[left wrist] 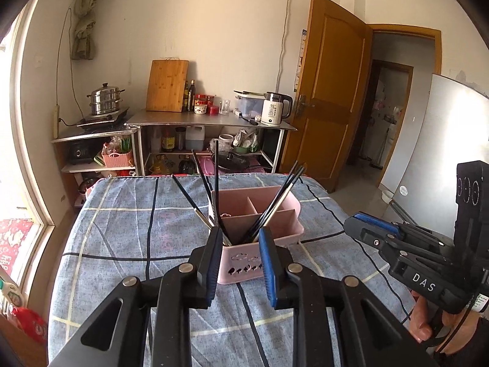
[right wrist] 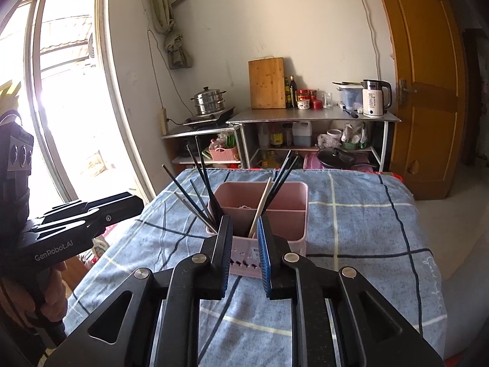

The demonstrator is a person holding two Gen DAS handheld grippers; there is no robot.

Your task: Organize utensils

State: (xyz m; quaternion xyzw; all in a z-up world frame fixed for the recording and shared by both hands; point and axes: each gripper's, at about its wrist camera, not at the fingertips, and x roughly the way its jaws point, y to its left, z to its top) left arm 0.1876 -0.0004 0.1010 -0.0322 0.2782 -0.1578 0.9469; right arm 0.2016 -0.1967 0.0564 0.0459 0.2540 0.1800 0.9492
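A pink divided organizer (left wrist: 241, 263) stands on the table's blue checked cloth (left wrist: 128, 232). Black chopsticks (left wrist: 276, 200) lean out of its near compartment, fanning left and right. My left gripper (left wrist: 241, 234) hovers just in front of the organizer's near wall, open, with nothing between its fingers. In the right wrist view the same organizer (right wrist: 293, 202) also holds one pale wooden chopstick (right wrist: 260, 209) among the black chopsticks (right wrist: 203, 183). My right gripper (right wrist: 244, 221) is open and empty too, close to the near wall. Each gripper shows in the other's view: right gripper (left wrist: 371, 229), left gripper (right wrist: 91, 214).
Beyond the table's far edge stand steel shelves (left wrist: 211, 119) with a white kettle (left wrist: 275, 108), a cutting board (left wrist: 166, 85) and a steamer pot (left wrist: 104, 99). A wooden door (left wrist: 330, 91) is right, a window (right wrist: 67, 91) left, a white fridge (left wrist: 443, 153) far right.
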